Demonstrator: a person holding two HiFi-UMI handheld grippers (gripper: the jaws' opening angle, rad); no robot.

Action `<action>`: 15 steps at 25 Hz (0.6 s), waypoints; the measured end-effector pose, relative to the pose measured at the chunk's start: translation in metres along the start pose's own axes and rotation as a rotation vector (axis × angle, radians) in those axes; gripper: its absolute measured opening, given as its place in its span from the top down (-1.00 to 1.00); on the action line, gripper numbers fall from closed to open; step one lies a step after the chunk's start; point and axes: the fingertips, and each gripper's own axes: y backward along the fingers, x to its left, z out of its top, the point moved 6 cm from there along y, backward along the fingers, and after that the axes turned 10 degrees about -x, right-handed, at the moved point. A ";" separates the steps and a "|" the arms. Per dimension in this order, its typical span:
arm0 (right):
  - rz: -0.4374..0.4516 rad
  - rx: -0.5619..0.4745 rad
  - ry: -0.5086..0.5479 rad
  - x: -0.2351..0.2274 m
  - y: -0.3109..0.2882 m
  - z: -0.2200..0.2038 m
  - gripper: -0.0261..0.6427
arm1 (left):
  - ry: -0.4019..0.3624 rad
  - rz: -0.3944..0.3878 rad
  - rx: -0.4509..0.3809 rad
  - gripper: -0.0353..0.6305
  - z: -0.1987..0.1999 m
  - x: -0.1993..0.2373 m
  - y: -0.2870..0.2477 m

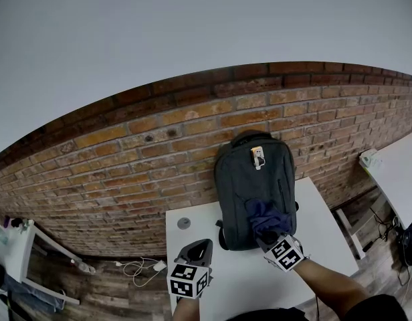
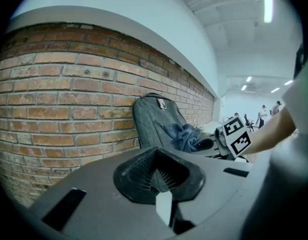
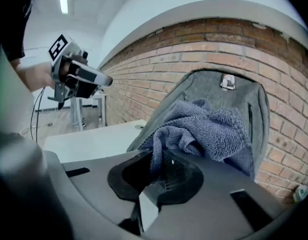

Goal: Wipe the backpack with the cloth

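blue cloth (image 1: pixel 266 214) pinched in right tool (image 1: pixel 267 236), bunched against grey backpack (image 1: pixel 246 179) front, left tool (image 1: pixel 196 250) pressed together, near backpack's base

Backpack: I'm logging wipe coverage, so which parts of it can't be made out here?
Lower front of the backpack, head view: covered by the cloth and right gripper.
Its base, left gripper view: behind the left gripper itself.
Its tag: print too small in every view.
Its back: faces the brick wall, unseen.
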 end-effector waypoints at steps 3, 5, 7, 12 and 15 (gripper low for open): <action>-0.049 -0.052 -0.014 -0.019 -0.005 0.025 0.83 | 0.001 -0.001 0.000 0.93 -0.001 0.000 0.001; -0.067 -0.066 -0.008 -0.035 -0.011 0.039 0.83 | 0.003 0.000 0.003 0.93 -0.002 0.000 0.000; -0.070 -0.063 0.003 -0.048 -0.020 0.050 0.83 | 0.007 0.004 0.005 0.93 -0.002 0.001 0.001; -0.095 -0.074 0.000 -0.076 -0.039 0.075 0.83 | 0.012 0.011 -0.005 0.93 0.000 0.003 0.005; -0.121 -0.087 0.002 -0.093 -0.051 0.092 0.83 | 0.018 0.020 -0.005 0.93 -0.001 0.007 0.006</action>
